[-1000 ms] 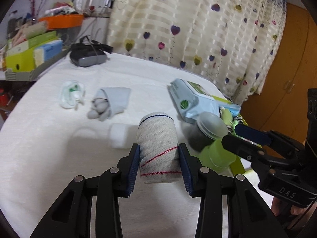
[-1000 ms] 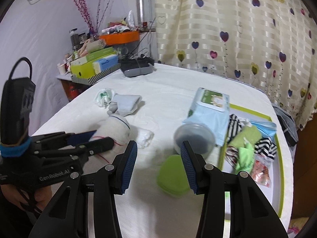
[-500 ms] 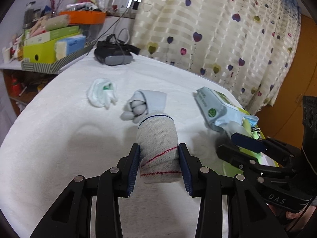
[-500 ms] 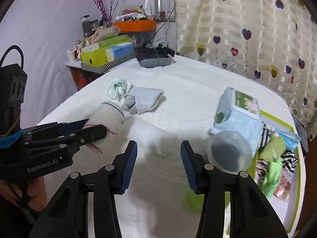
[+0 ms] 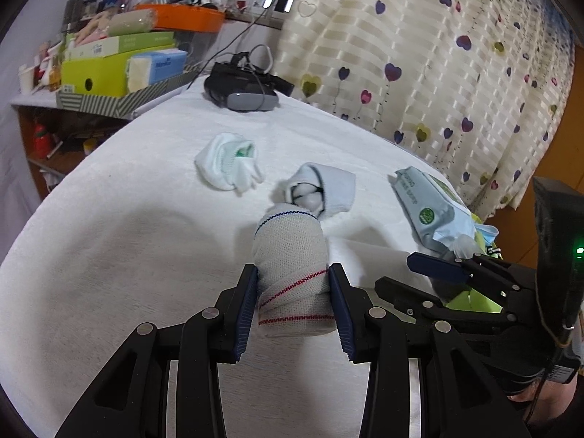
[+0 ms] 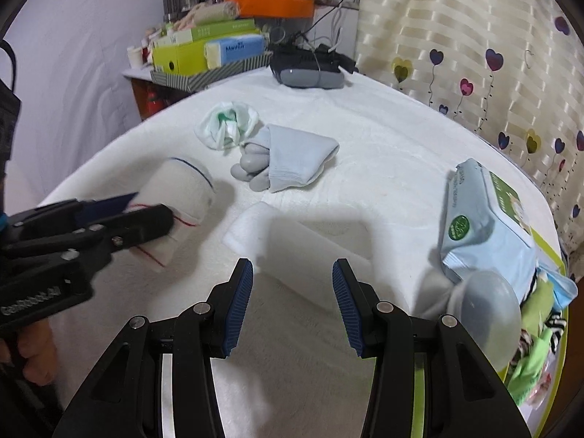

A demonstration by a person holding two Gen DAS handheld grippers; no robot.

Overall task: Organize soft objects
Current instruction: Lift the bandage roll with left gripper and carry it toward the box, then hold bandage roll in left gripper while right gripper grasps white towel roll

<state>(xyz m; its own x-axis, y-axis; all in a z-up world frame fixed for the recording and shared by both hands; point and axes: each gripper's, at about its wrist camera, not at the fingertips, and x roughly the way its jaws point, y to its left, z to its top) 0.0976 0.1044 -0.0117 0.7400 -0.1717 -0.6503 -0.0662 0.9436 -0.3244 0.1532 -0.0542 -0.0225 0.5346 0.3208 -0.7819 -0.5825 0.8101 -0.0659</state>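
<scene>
- Jaws of the left gripper [image 5: 294, 294] press both blue pads against one beige bandage roll [image 5: 292, 273] with red and blue stitching, held clear above the white table [image 5: 109, 255]; the roll juts toward 12 o'clock.
- Right gripper [image 6: 292, 292] stands about two-thirds open with nothing between its pads, hovering over one white foam roll [image 6: 292, 235] that lies on the table just beyond the fingertips.
- Toward 3 o'clock in the right wrist view sits one grey domed lid [image 6: 485, 310], touching one pale blue wipes pack [image 6: 481, 233].
- At 4 o'clock, one green-rimmed tray [image 6: 547, 252] holds a heap of green and striped cloths; their number cannot be told.
- Farther out, near 12 o'clock, one light blue sock bundle [image 6: 295, 158] lies just beside one white-and-green sock bundle [image 6: 226, 126].
- At the table's far edge rests one black-and-grey headset [image 6: 310, 69].
- Beyond it, at 11 o'clock, a cluttered shelf carries one orange tray [image 6: 273, 3] and green boxes [image 6: 189, 47].
</scene>
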